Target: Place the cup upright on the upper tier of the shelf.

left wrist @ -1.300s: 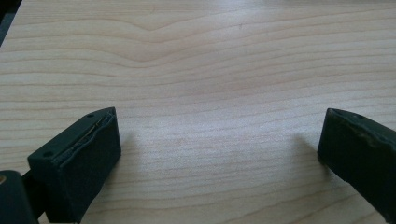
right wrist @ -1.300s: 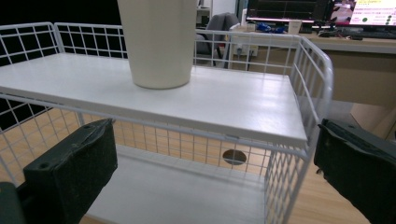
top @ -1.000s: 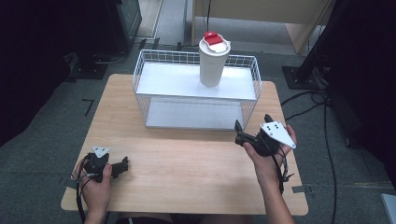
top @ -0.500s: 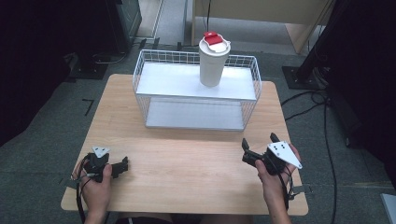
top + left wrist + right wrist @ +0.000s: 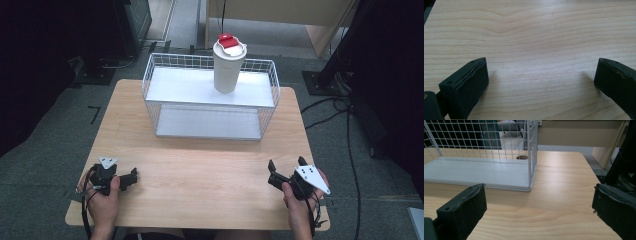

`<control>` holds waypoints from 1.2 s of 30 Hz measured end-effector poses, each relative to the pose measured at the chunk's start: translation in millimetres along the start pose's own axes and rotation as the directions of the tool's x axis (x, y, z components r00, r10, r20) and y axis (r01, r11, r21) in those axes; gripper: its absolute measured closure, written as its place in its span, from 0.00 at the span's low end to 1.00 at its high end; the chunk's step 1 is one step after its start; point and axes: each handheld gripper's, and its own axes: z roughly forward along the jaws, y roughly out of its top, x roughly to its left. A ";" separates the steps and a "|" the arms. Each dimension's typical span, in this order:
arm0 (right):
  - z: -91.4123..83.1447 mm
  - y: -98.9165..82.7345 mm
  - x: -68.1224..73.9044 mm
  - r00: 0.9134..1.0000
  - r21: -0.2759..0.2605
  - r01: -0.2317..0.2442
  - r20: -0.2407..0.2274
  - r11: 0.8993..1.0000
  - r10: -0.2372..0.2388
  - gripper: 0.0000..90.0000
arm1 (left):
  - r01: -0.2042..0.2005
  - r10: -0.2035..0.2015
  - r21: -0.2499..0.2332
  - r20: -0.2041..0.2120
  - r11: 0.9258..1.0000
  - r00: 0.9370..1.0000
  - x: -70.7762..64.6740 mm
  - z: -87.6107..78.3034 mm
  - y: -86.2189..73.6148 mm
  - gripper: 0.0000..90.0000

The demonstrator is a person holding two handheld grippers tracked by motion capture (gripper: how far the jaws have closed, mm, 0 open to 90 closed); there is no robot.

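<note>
i have the left gripper [image 5: 131,176] at the lower left of the high view, resting low over the wooden table [image 5: 200,170] near its front edge. in the left gripper view its two black jaws stand wide apart at the lower corners of the frame, with bare wood grain between them and nothing held.

i have the right gripper [image 5: 285,169] at the lower right of the high view, near the table's front right corner. its grey three-cornered plate faces up. in the right gripper view its jaws are likewise spread wide, one at each lower corner, with nothing between them but tabletop.

the white wire rack [image 5: 150,82] stands in the upper centre of the high view, on the far half of the table, well apart from both grippers. it has two white shelves, one above the other. in the right gripper view its near corner post sits at upper centre of the frame, with the lower shelf running off to the left.

the white cup [image 5: 227,70] with a red lid stands upright on the rack's upper shelf, toward the right end, at the top centre of the high view. neither gripper touches it.
</note>
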 end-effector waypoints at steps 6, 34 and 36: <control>-5.1 -11.1 -13.1 0.999 0.031 0.001 0.034 1.000 -0.002 0.00 | 0.000 0.000 0.000 0.000 1.000 1.000 0.0 0.0 0.0 0.00; -14.8 -57.0 -76.3 0.981 0.275 0.011 0.185 0.961 -0.064 0.00 | 0.000 0.000 0.000 0.000 1.000 1.000 0.0 0.0 0.0 0.00; -15.1 -57.0 -78.5 0.985 0.289 -0.013 0.167 0.957 -0.037 0.00 | 0.000 0.000 0.000 0.000 1.000 1.000 0.0 0.0 0.0 0.00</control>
